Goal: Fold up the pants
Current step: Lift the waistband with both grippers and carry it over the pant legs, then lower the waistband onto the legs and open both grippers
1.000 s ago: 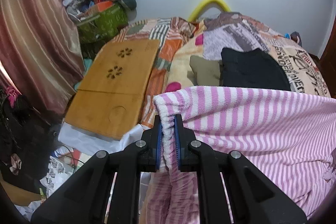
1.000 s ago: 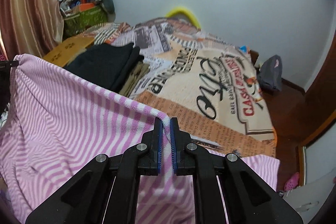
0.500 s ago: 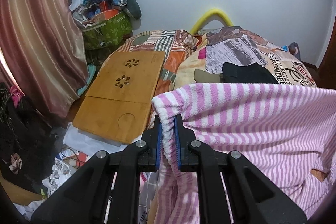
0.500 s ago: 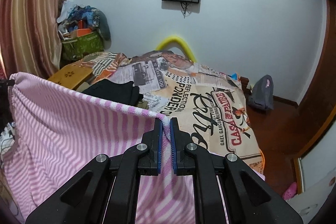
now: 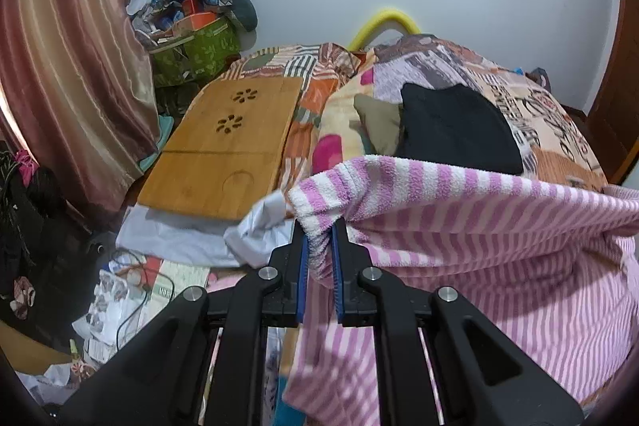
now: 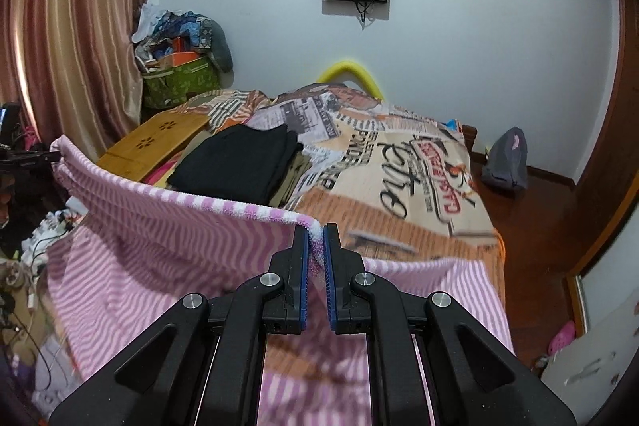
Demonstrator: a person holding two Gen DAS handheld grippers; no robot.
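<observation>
The pink-striped fleece pants point(image 5: 459, 226) hang stretched above the bed point(image 6: 399, 162), toward 12 o'clock. The left gripper point(image 5: 318, 230) and right gripper point(image 6: 314, 232) each pinch a top corner. Step: spreading out. Next, lay the pants flat, clear of the black folded clothes point(image 6: 235, 162).
</observation>
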